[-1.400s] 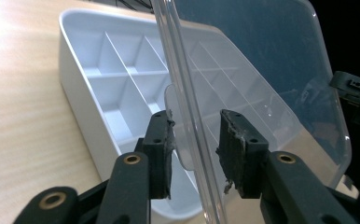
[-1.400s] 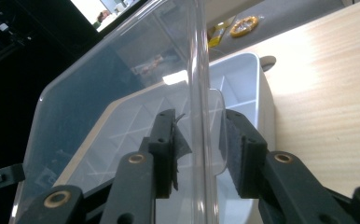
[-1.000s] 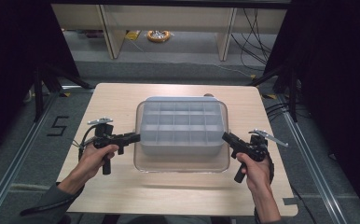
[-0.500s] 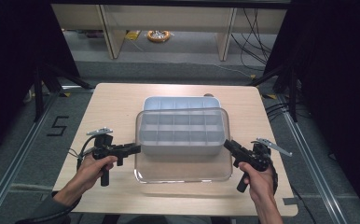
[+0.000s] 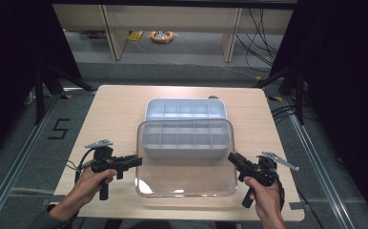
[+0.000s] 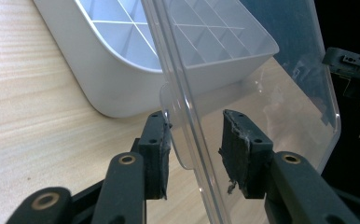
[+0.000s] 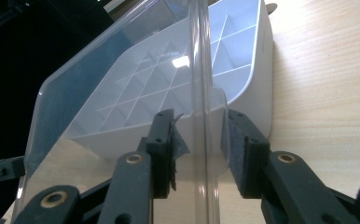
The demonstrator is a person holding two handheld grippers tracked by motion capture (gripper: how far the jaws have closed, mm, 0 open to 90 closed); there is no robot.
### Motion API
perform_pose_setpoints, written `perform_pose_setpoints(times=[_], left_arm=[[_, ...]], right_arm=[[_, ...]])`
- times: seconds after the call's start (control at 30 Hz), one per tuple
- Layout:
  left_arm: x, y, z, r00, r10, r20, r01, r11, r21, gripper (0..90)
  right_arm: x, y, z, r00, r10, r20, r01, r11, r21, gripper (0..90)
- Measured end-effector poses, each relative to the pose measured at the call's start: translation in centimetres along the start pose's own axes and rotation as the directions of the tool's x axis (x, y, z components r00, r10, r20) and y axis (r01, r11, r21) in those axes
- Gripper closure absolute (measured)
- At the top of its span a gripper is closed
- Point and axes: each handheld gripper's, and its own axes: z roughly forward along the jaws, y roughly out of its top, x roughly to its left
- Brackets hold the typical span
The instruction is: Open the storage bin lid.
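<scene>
A clear plastic lid (image 5: 187, 177) lies tilted over the near half of a white compartment tray (image 5: 152, 114), and its near edge reaches toward the table's front. My left gripper (image 5: 138, 161) is at the lid's left edge and my right gripper (image 5: 230, 158) at its right edge. In the left gripper view the lid (image 6: 271, 107) passes between the jaws of the left gripper (image 6: 194, 149); its small tab touches one pad and a gap shows at the other. In the right gripper view the right gripper (image 7: 200, 144) straddles the lid's rim (image 7: 197, 70) in the same way.
The wooden table (image 5: 115, 109) has bare room to the left and right of the tray. Dark floor and black frame posts surround it. A shelf unit with cables and an orange coil (image 5: 162, 36) stands beyond the far edge.
The lid has come off the tray and moved toward the person, together with both grippers. More of the tray's far half is uncovered now.
</scene>
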Motion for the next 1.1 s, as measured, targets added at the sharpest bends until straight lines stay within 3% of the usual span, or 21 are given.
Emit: perform_pose_setpoints(times=[0.13, 0.17, 0.2, 0.37, 0.4, 0.47, 0.53, 0.57, 0.6, 0.67, 0.7, 0.77, 0.83, 0.87, 0.9, 0.93, 1.03, 1.1], left_arm=[[-0.1, -0.3, -0.1, 0.9999, 0.009, -0.006, -0.009, 1.0000, 0.002, 61.3], [-0.1, -0.4, -0.1, 0.9999, 0.014, -0.006, -0.014, 0.9999, 0.001, 61.4], [-0.1, -0.5, -0.1, 0.9998, 0.017, -0.008, -0.017, 0.9998, 0.006, 61.3], [-0.2, -1.0, -0.3, 0.9998, 0.013, -0.014, -0.013, 0.9999, 0.002, 61.1], [-0.2, -1.1, -0.4, 0.9998, 0.014, -0.013, -0.014, 0.9998, 0.011, 61.1], [-0.3, -1.3, -0.5, 0.9999, 0.016, -0.005, -0.015, 0.9998, 0.013, 61.0], [-0.4, -1.6, -0.6, 0.9998, 0.016, -0.009, -0.015, 0.9998, 0.013, 61.0], [-0.4, -1.7, -0.6, 0.9998, 0.020, -0.003, -0.020, 0.9997, 0.015, 61.0], [-0.5, -1.8, -0.7, 0.9998, 0.021, -0.003, -0.021, 0.9996, 0.017, 61.0], [-0.7, -2.0, -0.7, 0.9997, 0.023, -0.002, -0.023, 0.9996, 0.018, 61.0], [-0.7, -2.0, -0.8, 0.9997, 0.024, 0.000, -0.024, 0.9995, 0.018, 60.9], [-0.9, -2.2, -0.8, 0.9997, 0.023, -0.005, -0.023, 0.9996, 0.016, 60.9], [-1.0, -2.4, -0.9, 0.9997, 0.025, 0.004, -0.025, 0.9995, 0.018, 60.9], [-1.0, -2.4, -0.9, 0.9995, 0.031, 0.002, -0.031, 0.9992, 0.025, 60.9], [-1.1, -2.5, -0.9, 0.9995, 0.030, -0.002, -0.030, 0.9993, 0.021, 60.9], [-1.1, -2.7, -0.9, 0.9995, 0.031, 0.001, -0.031, 0.9992, 0.024, 60.8], [-1.2, -2.9, -1.0, 0.9995, 0.030, 0.010, -0.030, 0.9991, 0.031, 60.9], [-1.2, -3.1, -1.1, 0.9994, 0.033, 0.011, -0.034, 0.9988, 0.036, 60.9]], right_arm=[[0.2, -0.3, -0.2, 0.9998, 0.020, -0.006, -0.020, 1.000, 0.002, 65.1], [0.1, -0.4, -0.2, 0.9999, -0.009, 0.007, 0.009, 1.000, 0.002, 65.1], [0.2, -0.5, -0.3, 1.0000, 0.005, 0.001, -0.005, 1.000, 0.004, 65.0], [0.1, -1.0, -0.5, 0.9994, -0.033, 0.008, 0.033, 0.999, -0.001, 64.7], [0.4, -1.3, -0.8, 1.0000, -0.006, 0.003, 0.006, 1.000, 0.011, 64.6], [0.3, -1.4, -0.8, 0.9993, -0.030, 0.024, 0.029, 0.999, 0.012, 64.6], [0.4, -1.8, -0.8, 1.0000, 0.001, -0.008, -0.001, 1.000, 0.011, 64.5], [0.3, -1.8, -1.1, 0.9995, -0.022, 0.024, 0.021, 1.000, 0.021, 64.4], [0.4, -2.0, -1.1, 0.9999, -0.008, 0.011, 0.008, 1.000, 0.018, 64.4], [0.3, -2.1, -1.3, 0.9993, -0.027, 0.025, 0.027, 1.000, 0.016, 64.3], [0.5, -2.3, -1.4, 1.0000, 0.009, -0.001, -0.009, 1.000, 0.019, 64.3], [0.4, -2.5, -1.7, 0.9995, -0.021, 0.023, 0.020, 1.000, 0.017, 64.2], [0.4, -2.5, -1.9, 0.9994, -0.023, 0.025, 0.022, 1.000, 0.019, 64.1], [0.5, -2.7, -1.8, 0.9999, 0.002, 0.013, -0.002, 1.000, 0.019, 64.0], [0.3, -2.7, -2.0, 0.9993, -0.029, 0.024, 0.029, 0.999, 0.016, 64.0], [0.4, -2.9, -2.0, 1.0000, -0.009, -0.002, 0.009, 1.000, 0.012, 63.8], [0.5, -3.0, -2.0, 1.0000, 0.008, -0.004, -0.008, 1.000, 0.013, 63.8], [0.4, -3.2, -2.2, 0.9997, -0.021, 0.009, 0.020, 1.000, 0.017, 63.8]])
